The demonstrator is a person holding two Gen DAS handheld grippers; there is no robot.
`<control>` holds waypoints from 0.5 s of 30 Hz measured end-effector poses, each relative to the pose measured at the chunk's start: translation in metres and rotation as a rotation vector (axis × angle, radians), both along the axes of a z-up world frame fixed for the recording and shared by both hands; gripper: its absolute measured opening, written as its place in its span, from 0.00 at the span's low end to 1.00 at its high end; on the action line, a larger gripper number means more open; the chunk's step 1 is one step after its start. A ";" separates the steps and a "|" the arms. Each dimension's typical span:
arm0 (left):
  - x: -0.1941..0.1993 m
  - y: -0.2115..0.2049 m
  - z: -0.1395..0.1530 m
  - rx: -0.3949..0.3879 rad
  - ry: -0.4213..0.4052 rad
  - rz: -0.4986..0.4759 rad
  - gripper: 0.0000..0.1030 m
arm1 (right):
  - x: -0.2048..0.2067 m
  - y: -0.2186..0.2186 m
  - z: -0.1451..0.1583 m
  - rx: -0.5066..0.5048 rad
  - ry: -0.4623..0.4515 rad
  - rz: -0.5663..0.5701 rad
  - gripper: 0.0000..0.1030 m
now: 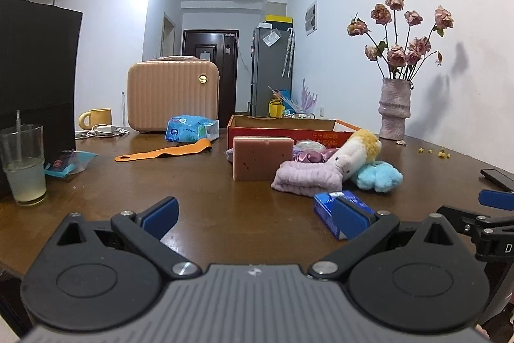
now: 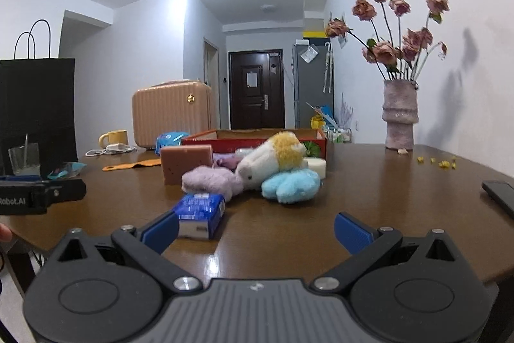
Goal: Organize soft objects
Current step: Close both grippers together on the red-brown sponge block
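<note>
With both hand-held grippers, left (image 1: 255,216) and right (image 2: 257,230), open and empty, a grab at the piled plush toy (image 2: 273,160) risks dragging the lilac cloth (image 2: 208,179) along.

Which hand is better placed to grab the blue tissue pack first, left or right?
Left, probably. The blue tissue pack sits against the open left gripper's right finger; the open right gripper has it beside its left finger.

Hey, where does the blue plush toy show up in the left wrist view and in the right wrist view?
Left wrist view: blue plush toy right of centre, beyond the lavender towel.
Right wrist view: blue plush toy near centre, under the white and yellow plush.
Shared landmark: the vase of dried roses behind it, to the right.
</note>
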State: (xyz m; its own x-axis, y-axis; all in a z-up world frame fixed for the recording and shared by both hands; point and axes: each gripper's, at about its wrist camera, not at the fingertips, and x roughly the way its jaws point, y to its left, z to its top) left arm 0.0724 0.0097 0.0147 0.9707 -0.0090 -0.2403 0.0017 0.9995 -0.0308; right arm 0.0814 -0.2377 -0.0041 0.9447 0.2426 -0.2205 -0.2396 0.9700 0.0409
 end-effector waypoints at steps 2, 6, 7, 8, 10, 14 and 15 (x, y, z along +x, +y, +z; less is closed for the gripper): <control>0.009 0.001 0.002 0.005 0.003 0.001 1.00 | 0.013 0.005 0.004 -0.010 0.032 0.036 1.00; 0.028 0.005 0.002 0.020 0.016 0.009 1.00 | 0.039 0.020 0.007 0.039 0.128 0.076 1.00; 0.033 0.006 0.002 0.027 0.021 0.012 1.00 | 0.045 0.027 0.005 0.047 0.145 0.095 1.00; 0.039 0.006 0.002 0.036 0.028 0.017 1.00 | 0.050 0.035 0.004 0.039 0.152 0.117 0.99; 0.049 0.007 0.005 0.052 0.035 0.017 1.00 | 0.058 0.054 0.005 -0.022 0.139 0.142 0.98; 0.077 0.016 0.020 0.048 0.031 -0.007 1.00 | 0.079 0.075 0.020 -0.080 0.097 0.181 0.93; 0.087 0.020 0.026 0.032 0.029 -0.005 1.00 | 0.087 0.076 0.027 -0.067 0.097 0.199 0.93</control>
State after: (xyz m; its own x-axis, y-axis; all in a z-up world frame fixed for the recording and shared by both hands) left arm 0.1598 0.0296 0.0406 0.9633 -0.0054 -0.2685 0.0058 1.0000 0.0008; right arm 0.1685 -0.1621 0.0230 0.8532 0.4037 -0.3302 -0.4246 0.9053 0.0099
